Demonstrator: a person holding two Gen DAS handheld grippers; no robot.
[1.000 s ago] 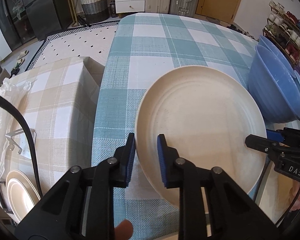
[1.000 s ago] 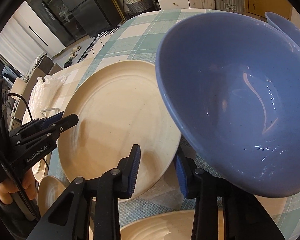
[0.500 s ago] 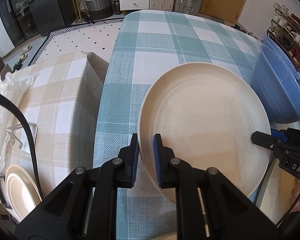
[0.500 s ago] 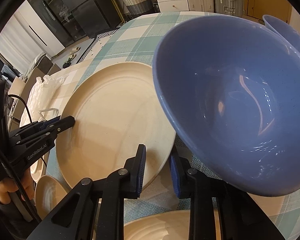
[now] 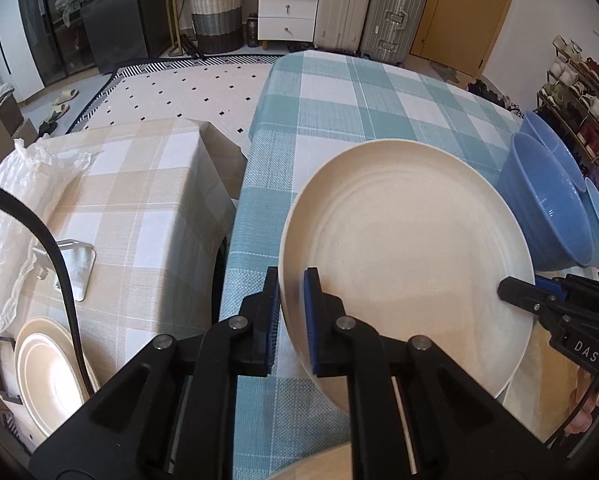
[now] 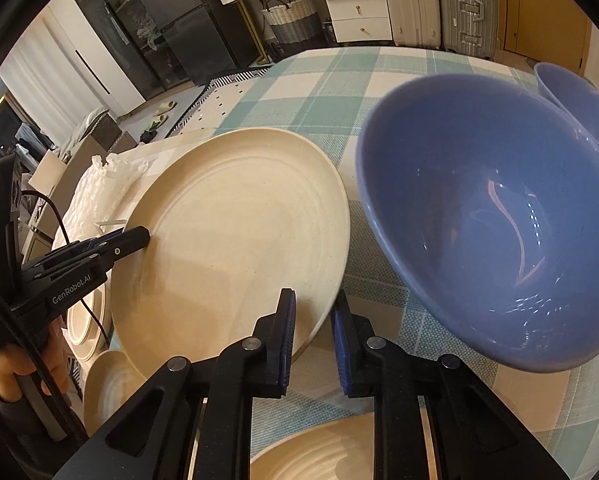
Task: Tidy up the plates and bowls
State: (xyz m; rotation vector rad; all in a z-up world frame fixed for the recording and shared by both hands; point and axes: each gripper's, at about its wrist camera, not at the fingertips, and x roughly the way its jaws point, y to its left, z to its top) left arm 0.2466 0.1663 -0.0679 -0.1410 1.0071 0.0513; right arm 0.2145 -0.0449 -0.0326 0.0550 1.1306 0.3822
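A large cream plate (image 5: pixel 407 248) is held tilted above the teal checked table (image 5: pixel 339 92). My left gripper (image 5: pixel 291 316) is shut on its left rim. My right gripper (image 6: pixel 313 340) is shut on its right rim; it also shows in the left wrist view (image 5: pixel 515 292). The plate also shows in the right wrist view (image 6: pixel 235 232), with the left gripper (image 6: pixel 139 238) at its far edge. A big blue bowl (image 6: pixel 491 216) stands right of the plate, a second blue bowl (image 6: pixel 571 96) behind it.
A lower side table with a beige checked cloth (image 5: pixel 139 184) stands at the left, with a dish rack holding cream plates (image 5: pixel 51 372) and a white plastic bag (image 5: pixel 15 200). Another cream plate (image 6: pixel 323 456) lies below my right gripper. Drawers, suitcases and a basket stand behind.
Both grippers closed from open onto the plate's opposite rims. The plate has risen off the table and tilted.
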